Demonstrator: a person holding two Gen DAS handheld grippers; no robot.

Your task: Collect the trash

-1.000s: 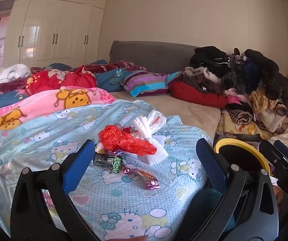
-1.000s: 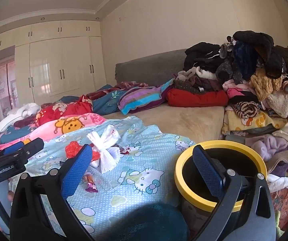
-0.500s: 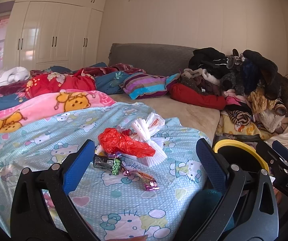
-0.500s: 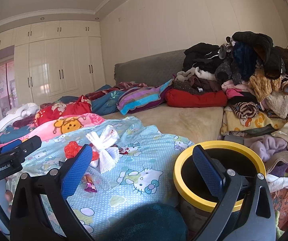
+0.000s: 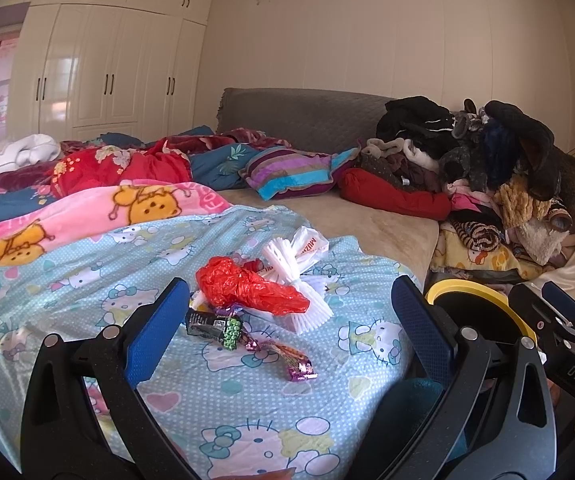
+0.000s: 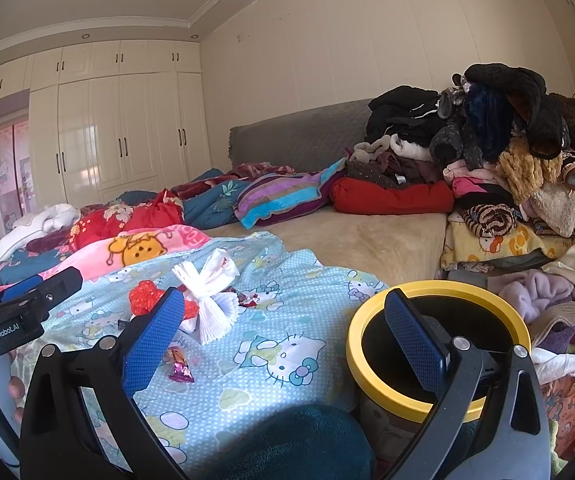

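On the bed, far left: a pink cartoon blanket (image 5: 87, 220) is spread beside a red quilt (image 5: 119, 166).
Left gripper (image 5: 287, 320): its blue pads are held wide apart above the bedsheet, with nothing gripped.
Blue cartoon-cat sheet (image 5: 247, 400): the trash is scattered on it.
Trash, left to right: a dark wrapper (image 5: 211, 326) is seen touching a crumpled red plastic bag (image 5: 247, 286); white pleated paper (image 5: 295, 280) is lying partly under the bag; a purple candy wrapper (image 5: 299, 372) is set slightly apart, nearer the camera.
Right gripper (image 6: 283, 332): its jaws are spread wide and empty.
Yellow-rimmed bin (image 6: 439, 336): it is placed just beside the bed edge; the right pad is seen over its opening.
Far right: a clothes pile (image 6: 507, 152) is heaped.
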